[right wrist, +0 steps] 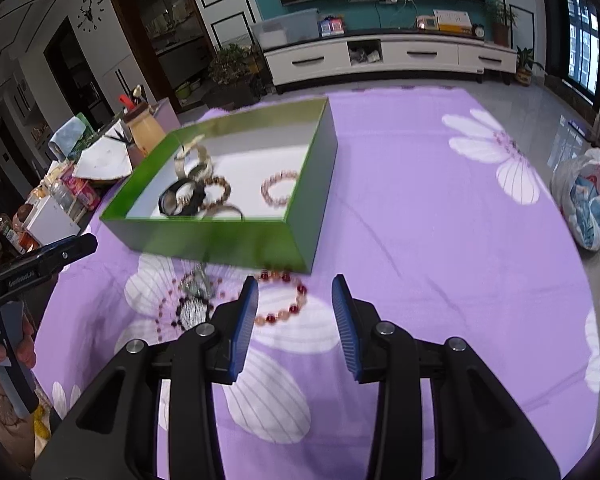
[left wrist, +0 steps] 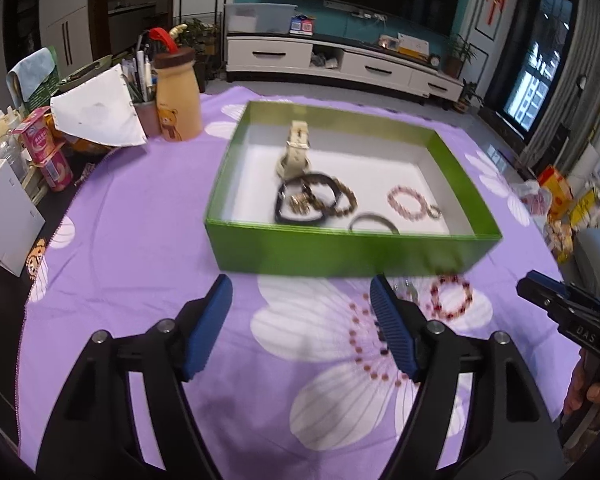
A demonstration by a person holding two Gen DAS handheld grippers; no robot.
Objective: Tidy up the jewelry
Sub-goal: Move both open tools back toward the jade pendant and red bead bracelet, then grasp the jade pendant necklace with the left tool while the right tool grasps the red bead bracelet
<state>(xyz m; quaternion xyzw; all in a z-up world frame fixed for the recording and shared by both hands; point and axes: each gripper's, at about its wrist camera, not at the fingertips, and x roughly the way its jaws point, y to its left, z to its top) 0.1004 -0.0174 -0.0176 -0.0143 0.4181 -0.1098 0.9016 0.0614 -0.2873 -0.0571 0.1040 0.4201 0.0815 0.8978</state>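
A green box (left wrist: 340, 248) sits on the purple flowered cloth. It holds a cream watch (left wrist: 296, 148), dark bracelets (left wrist: 300, 200) and a pink bead bracelet (left wrist: 408, 200). In front of the box a red bead bracelet (left wrist: 451, 296) (right wrist: 288, 300) lies on the cloth, with a silvery piece (right wrist: 196, 284) to its left. My left gripper (left wrist: 301, 284) hovers open and empty before the box's front wall. My right gripper (right wrist: 296, 280) is open above the red bracelet, whose left part is hidden behind its left finger. Nothing is between its pads.
A cream bear bottle (left wrist: 178, 96), a pen cup, pink packs (left wrist: 44, 148) and a white box (left wrist: 4, 220) crowd the table's left side. A plastic bag (right wrist: 592, 200) lies beyond the right edge. A hand holds each gripper's handle.
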